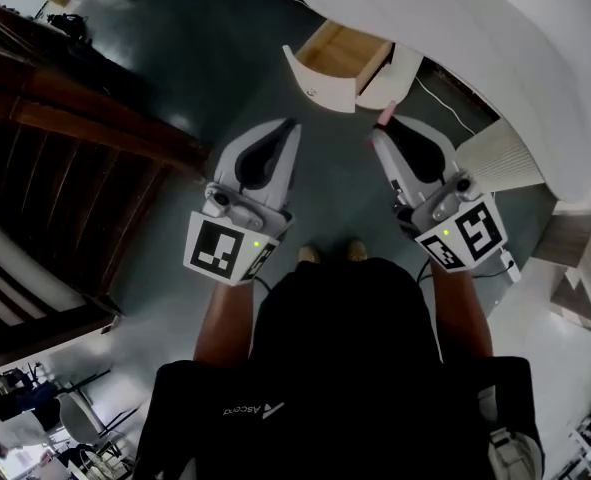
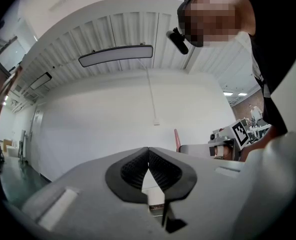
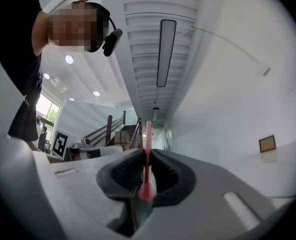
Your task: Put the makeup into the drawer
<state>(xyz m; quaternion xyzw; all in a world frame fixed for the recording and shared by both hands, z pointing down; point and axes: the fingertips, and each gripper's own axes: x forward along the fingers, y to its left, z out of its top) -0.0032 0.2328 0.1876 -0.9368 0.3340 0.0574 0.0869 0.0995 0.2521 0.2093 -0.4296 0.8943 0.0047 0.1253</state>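
Observation:
A thin pink makeup stick (image 3: 147, 159) stands clamped between the jaws of my right gripper (image 3: 146, 151); its tip (image 1: 385, 116) pokes out past that gripper (image 1: 379, 133) in the head view. My left gripper (image 1: 293, 125) is shut with nothing in it; its pads (image 2: 149, 160) meet at the tips. The open wooden drawer (image 1: 341, 50) of a white cabinet lies just ahead of both grippers. Both gripper cameras point upward at the ceiling and a white wall. The pink makeup stick (image 2: 177, 140) also shows at the right of the left gripper view.
A long curved white counter (image 1: 495, 58) runs across the upper right. A dark wooden staircase (image 1: 55, 138) fills the left. A white cable (image 1: 445, 103) trails on the grey floor (image 1: 185, 48) near the drawer. My feet (image 1: 330, 253) stand below the grippers.

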